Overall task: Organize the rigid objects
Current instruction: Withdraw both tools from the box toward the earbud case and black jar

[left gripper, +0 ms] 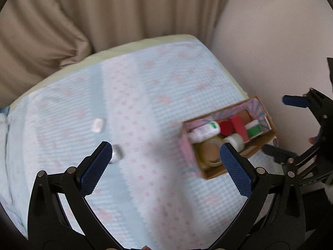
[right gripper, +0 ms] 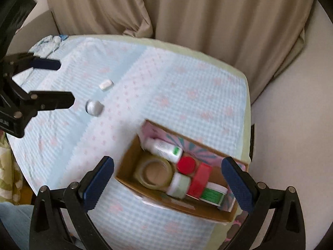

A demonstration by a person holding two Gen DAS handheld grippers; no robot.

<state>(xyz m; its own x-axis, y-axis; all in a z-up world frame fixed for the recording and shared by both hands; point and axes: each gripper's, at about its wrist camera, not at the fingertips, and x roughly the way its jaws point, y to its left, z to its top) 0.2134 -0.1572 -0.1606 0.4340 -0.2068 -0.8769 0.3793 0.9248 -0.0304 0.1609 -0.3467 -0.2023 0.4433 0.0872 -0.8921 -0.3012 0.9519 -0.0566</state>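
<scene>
Hovered above a table spread with a light blue checked cloth (right gripper: 187, 87) dotted with pink: two tongs, both spread wide, nothing clamped. Left gripper (left gripper: 166, 162) hung over the cloth's middle stretch, its left blue pad (left gripper: 95, 168) just in front of a small round white container (left gripper: 116, 156), contact impossible to judge through the blur. Seen also from the right wrist at far left (right gripper: 62, 83), fingers likewise apart, near that same round container (right gripper: 94, 108).

Right gripper (right gripper: 168, 183) held over an open cardboard box (right gripper: 208, 214) with pink patterned flaps, set near the table's right edge. Packed inside: a roll of clear tape (right gripper: 155, 173) at the left end, a white bottle with a green label (right gripper: 166, 148) lying on its side along the far wall, a red round cap (right gripper: 187, 165) beside it, a pale green jar with white lid (right gripper: 179, 185), a red block-shaped item (right gripper: 199, 179), and a green jar with white lid (right gripper: 213, 193) at the right end. Same box (left gripper: 268, 137) showed right of centre from the left wrist, partly behind the right blue pad (left gripper: 235, 166).

Left loose on the cloth, well apart from the box: a small white rectangular piece (right gripper: 106, 85), lying just beyond the round container; also visible from the left wrist (left gripper: 97, 125).

Backed by beige curtains (right gripper: 208, 20) and a pale wall (left gripper: 270, 41).
</scene>
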